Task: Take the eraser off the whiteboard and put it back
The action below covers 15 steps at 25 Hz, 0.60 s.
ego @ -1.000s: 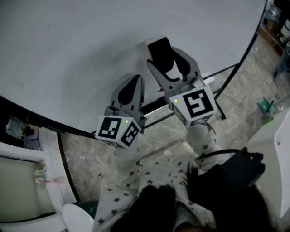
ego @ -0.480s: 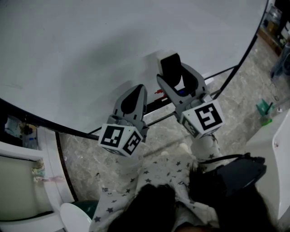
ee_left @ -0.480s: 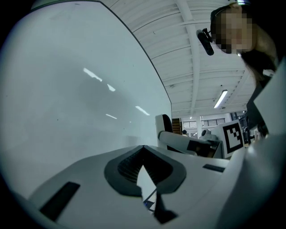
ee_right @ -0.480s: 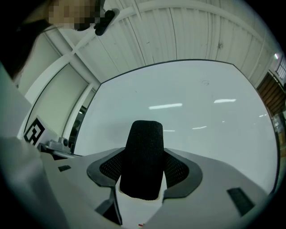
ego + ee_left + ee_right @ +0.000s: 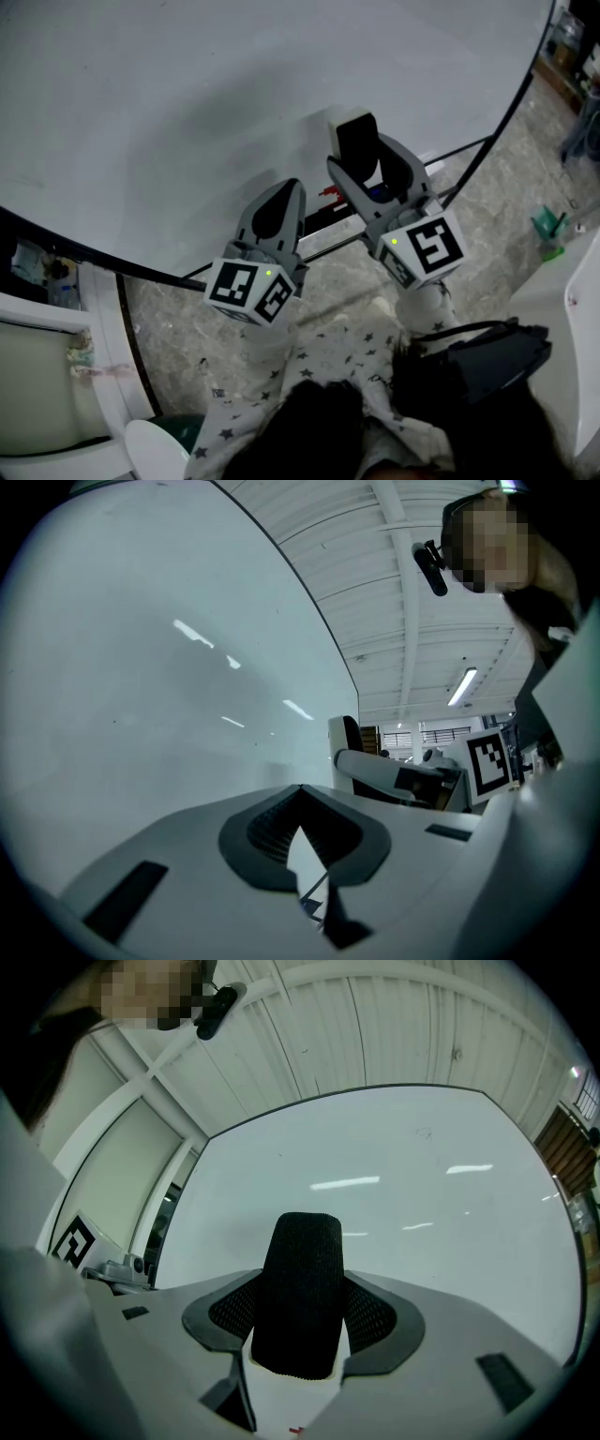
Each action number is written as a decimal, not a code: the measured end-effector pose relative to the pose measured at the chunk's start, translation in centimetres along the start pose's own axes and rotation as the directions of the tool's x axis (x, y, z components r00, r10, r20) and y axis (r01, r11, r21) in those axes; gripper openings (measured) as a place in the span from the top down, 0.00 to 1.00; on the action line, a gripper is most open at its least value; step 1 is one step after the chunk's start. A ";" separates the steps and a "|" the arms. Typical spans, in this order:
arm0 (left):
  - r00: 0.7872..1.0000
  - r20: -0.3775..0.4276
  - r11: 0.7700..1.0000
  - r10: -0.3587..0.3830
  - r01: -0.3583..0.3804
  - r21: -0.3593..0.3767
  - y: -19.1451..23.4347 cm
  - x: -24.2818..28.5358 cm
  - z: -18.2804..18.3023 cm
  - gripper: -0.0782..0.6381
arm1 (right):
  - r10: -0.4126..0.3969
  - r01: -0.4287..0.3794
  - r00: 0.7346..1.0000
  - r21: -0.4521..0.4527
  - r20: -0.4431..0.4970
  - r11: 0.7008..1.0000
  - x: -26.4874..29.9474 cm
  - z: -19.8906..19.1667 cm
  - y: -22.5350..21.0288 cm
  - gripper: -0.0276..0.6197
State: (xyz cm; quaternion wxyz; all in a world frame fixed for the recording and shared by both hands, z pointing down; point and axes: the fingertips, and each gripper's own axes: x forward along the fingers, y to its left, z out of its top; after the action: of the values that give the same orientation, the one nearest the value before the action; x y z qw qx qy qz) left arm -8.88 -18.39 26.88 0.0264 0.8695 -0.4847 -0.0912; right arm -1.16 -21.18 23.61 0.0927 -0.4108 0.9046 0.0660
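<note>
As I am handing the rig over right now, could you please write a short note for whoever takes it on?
Right hand-held gripper: shut on the eraser, black felt facing its camera.
Left hand-held gripper: shut, empty, alongside the right one.
Whiteboard: directly ahead of both. Whether the eraser touches it cannot be told.
Done: eraser is in the grip, probably already off the board.
Left: set it back on the board, release, withdraw.
</note>
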 end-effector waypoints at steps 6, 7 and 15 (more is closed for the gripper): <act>1.000 -0.002 1.000 -0.021 0.021 0.012 -0.4 0.1 -0.1 0.89 | -0.001 0.001 1.000 -0.001 0.012 1.000 0.0 0.3 0.0 0.55; 1.000 0.003 1.000 -0.026 0.025 0.011 -0.4 0.1 -0.1 0.89 | -0.005 0.005 1.000 0.000 0.009 1.000 0.0 0.3 0.0 0.55; 1.000 0.014 1.000 -0.026 0.025 0.014 -0.5 0.1 0.3 0.89 | -0.001 0.001 1.000 -0.004 0.000 1.000 0.0 0.2 0.0 0.55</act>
State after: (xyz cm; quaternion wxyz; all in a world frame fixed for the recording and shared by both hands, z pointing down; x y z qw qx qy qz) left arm -8.41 -18.20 26.49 0.0161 0.8751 -0.4744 -0.0943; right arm -1.17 -21.10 23.42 0.0918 -0.4115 0.9043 0.0675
